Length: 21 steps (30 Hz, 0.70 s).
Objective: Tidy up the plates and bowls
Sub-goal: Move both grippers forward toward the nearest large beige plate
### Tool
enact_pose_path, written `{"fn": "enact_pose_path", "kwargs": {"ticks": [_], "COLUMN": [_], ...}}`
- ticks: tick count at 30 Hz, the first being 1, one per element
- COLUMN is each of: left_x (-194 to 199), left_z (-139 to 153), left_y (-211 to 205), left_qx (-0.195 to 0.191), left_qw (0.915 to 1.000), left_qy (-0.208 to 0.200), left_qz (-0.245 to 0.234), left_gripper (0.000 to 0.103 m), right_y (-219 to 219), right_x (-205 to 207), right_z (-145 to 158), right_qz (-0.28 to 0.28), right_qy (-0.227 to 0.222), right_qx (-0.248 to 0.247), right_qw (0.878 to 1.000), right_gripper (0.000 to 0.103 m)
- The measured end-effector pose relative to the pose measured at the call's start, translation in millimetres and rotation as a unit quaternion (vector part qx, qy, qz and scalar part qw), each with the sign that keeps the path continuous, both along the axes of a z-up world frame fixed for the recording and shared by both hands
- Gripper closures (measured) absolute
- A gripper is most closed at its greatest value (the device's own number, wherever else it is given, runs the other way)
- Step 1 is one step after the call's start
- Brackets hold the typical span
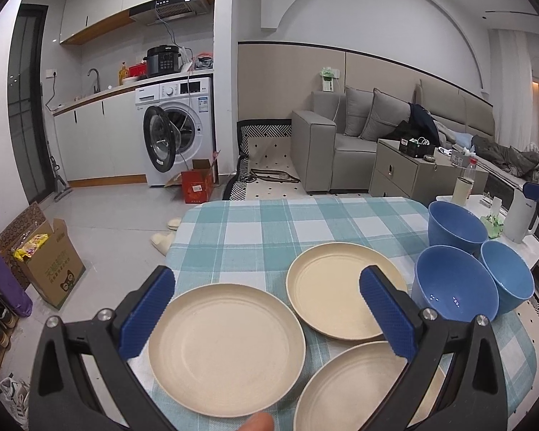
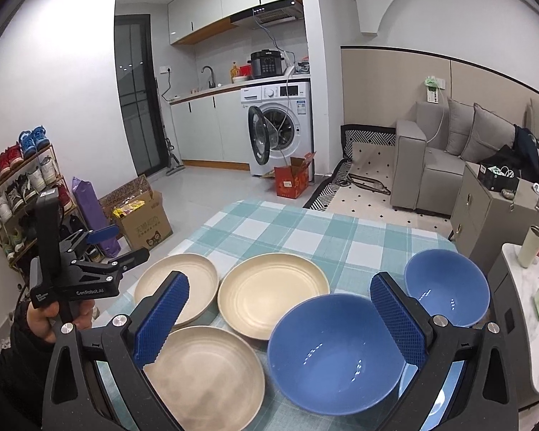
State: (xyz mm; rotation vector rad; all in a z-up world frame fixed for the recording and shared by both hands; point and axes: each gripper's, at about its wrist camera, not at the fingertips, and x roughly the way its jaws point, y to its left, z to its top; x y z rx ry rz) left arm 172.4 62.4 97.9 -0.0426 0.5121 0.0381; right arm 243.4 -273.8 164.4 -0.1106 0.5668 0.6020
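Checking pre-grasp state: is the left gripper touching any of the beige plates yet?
Apart. In the right wrist view the left gripper hangs open in the air, left of and above the far-left beige plate, with floor showing beneath its fingers.

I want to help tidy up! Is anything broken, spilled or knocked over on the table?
Nothing stands out. Three plates lie flat, and the bowls sit upright and empty on the tablecloth. No cracks or spills show. Both grippers are open above them.
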Motion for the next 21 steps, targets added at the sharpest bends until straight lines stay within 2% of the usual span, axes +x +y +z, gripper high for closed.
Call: {"fn": "enact_pose_path", "kwargs": {"ticks": [9, 16, 21], "left_x": [32, 58, 74], "left_z": [-6, -14, -23], "left_y": [5, 8, 4], "left_qx": [-0.007, -0.016, -0.005], "left_qw": [0.9999, 0.9991, 0.9982], "left_qy": [0.011, 0.040, 0.059], "left_qz": [0.006, 0.003, -0.005], "left_gripper": [0.000, 0.000, 0.000], "right_y": [11, 21, 31], "right_x": [54, 93, 118], "right_z": [-1, -13, -24], "right_qz": [0.001, 0.010, 0.016], "right_qy": [0.034, 0.068, 0.086], "right_qx": [-0.018, -0.035, -0.047], "right_qw": [0.999, 0.997, 0.995], "right_gripper": [0.000, 0.000, 0.000]}}
